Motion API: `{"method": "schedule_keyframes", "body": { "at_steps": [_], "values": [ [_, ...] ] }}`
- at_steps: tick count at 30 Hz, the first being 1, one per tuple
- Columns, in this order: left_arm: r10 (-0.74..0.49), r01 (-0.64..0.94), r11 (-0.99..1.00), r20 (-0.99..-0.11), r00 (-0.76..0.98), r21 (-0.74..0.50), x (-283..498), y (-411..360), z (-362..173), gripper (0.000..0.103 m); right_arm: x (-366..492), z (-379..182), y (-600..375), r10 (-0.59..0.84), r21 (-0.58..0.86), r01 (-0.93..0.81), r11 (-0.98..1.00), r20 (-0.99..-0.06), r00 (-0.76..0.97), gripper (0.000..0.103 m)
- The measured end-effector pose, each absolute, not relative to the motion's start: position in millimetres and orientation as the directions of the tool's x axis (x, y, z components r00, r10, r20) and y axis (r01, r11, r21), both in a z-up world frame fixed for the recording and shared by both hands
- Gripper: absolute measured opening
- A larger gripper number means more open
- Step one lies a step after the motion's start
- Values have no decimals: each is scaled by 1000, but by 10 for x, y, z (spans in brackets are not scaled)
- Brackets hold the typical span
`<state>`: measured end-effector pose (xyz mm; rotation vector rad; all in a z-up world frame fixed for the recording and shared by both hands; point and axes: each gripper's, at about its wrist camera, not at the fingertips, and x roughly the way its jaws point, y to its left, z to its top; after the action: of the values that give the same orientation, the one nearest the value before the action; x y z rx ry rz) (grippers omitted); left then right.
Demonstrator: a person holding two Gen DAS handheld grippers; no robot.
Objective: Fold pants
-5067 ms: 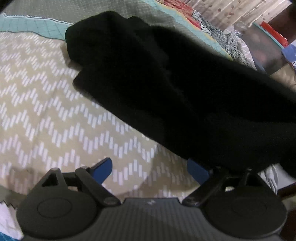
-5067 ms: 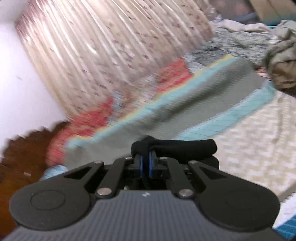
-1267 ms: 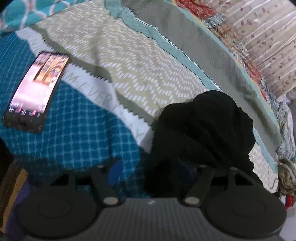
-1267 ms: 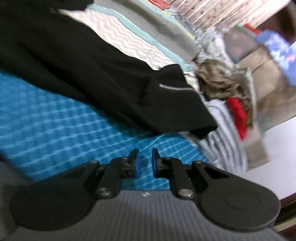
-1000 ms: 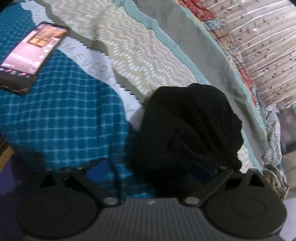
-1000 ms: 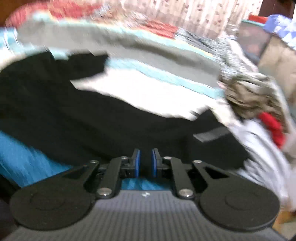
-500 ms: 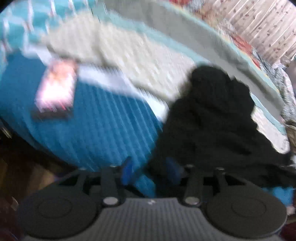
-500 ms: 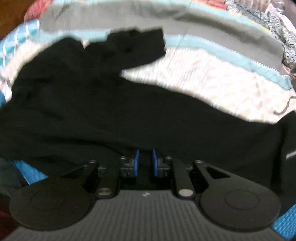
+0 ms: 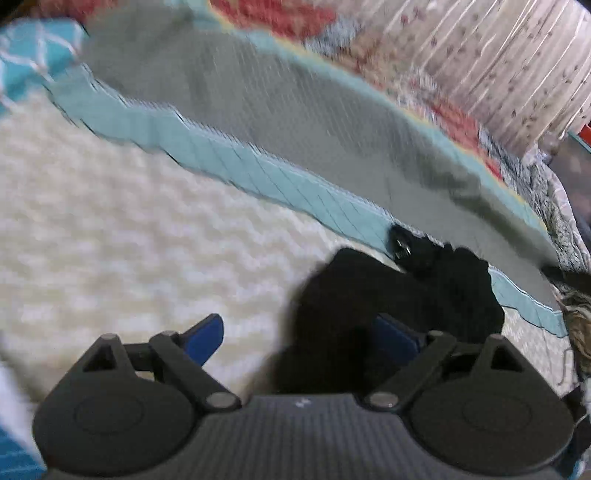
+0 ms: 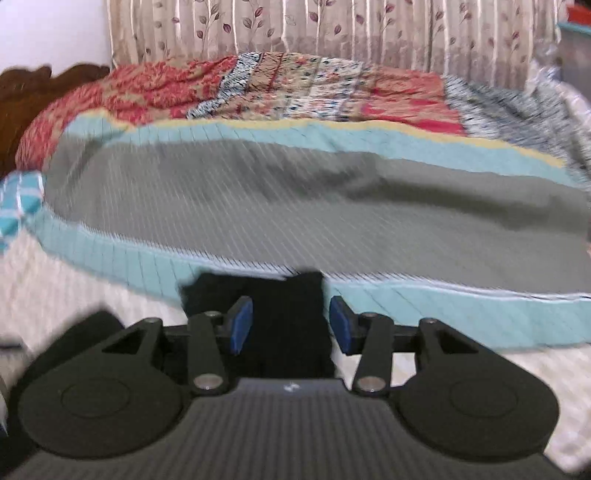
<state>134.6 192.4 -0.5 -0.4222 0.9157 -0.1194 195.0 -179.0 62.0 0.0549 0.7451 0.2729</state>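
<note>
The black pants (image 9: 399, 295) lie bunched on the cream zigzag part of the bedspread (image 9: 110, 236). My left gripper (image 9: 299, 332) is open, its blue pads wide apart, with the black cloth lying between them and over the right pad. In the right wrist view a strip of the black pants (image 10: 288, 317) lies between the blue pads of my right gripper (image 10: 290, 321), which is open and not pinching it. Both views are blurred by motion.
A grey and teal striped band (image 10: 295, 206) of the bedspread crosses behind the pants. A red patterned quilt (image 10: 258, 88) and a floral curtain (image 10: 332, 29) lie beyond. A dark wooden headboard (image 10: 33, 88) is at the far left.
Both grippers have swung up over the bed. My right gripper was nearly shut and has opened. My left gripper has opened wider. The phone and blue sheet have left the left view.
</note>
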Motion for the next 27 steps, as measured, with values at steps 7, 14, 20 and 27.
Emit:
{"method": "schedule_keyframes", "body": {
  "at_steps": [7, 14, 20, 27],
  "values": [
    [-332, 28, 922, -753, 568, -386, 1357, 1630, -175, 23, 2538, 239, -888, 374, 217, -328, 919, -742, 557, 75],
    [-285, 39, 926, -630, 722, -374, 472, 2058, 249, 20, 2372, -132, -685, 241, -45, -427, 903, -770, 591, 28],
    [-224, -43, 929, -651, 725, -368, 57, 2279, 180, 20, 2044, 734, -2438, 96, 188, 10, 982, -545, 833, 28],
    [-233, -31, 927, -639, 733, -374, -42, 2241, 276, 17, 716, 1323, -4081, -162, 329, 323, 887, -434, 886, 27]
  ]
}}
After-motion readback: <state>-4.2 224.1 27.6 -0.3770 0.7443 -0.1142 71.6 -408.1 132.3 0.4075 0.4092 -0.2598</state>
